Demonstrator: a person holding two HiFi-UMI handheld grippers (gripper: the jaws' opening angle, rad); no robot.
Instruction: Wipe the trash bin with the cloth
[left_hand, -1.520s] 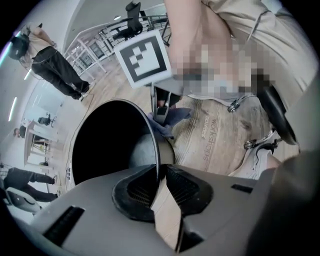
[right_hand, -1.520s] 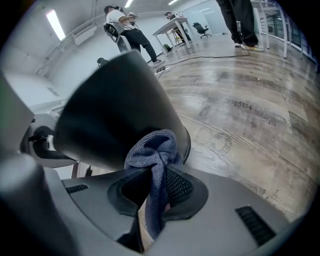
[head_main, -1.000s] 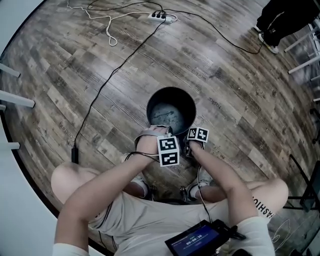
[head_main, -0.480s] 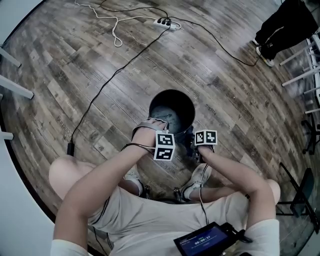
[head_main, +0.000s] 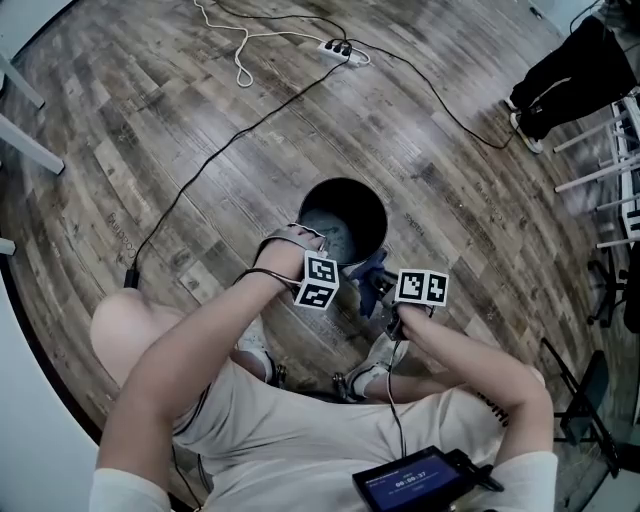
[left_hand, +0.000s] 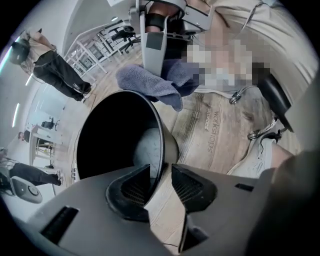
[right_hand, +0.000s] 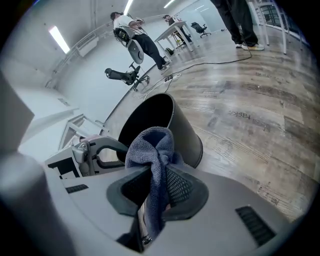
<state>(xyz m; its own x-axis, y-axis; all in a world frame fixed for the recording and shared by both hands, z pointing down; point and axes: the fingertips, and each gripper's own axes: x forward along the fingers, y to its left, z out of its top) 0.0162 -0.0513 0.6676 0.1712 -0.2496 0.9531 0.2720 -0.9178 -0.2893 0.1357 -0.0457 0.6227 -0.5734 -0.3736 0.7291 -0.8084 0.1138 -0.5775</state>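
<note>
The black round trash bin (head_main: 343, 225) stands on the wood floor in front of my knees. My left gripper (left_hand: 160, 175) points steeply down over the bin's near rim (left_hand: 161, 131). Its jaws have just been opening. The thin rim runs between the pads with a gap, so this gripper is open. My right gripper (right_hand: 157, 185) is shut on a bunched blue-grey cloth (right_hand: 152, 147). The cloth (head_main: 372, 280) hangs in the air beside the bin's near right side, between the two marker cubes. From the left gripper view, the cloth (left_hand: 150, 82) hangs just past the bin's far rim.
A black cable (head_main: 220, 150) crosses the floor to a power strip (head_main: 337, 47) with a white cord (head_main: 240, 60). A person in dark clothes (head_main: 570, 70) stands far right by white racks (head_main: 620, 130). My shoes (head_main: 375, 365) sit close behind the bin. A screen device (head_main: 410, 485) hangs at my waist.
My right gripper has risen with the cloth, away from the bin's rim and toward me. The left gripper has stayed at the near rim, shifting slightly.
</note>
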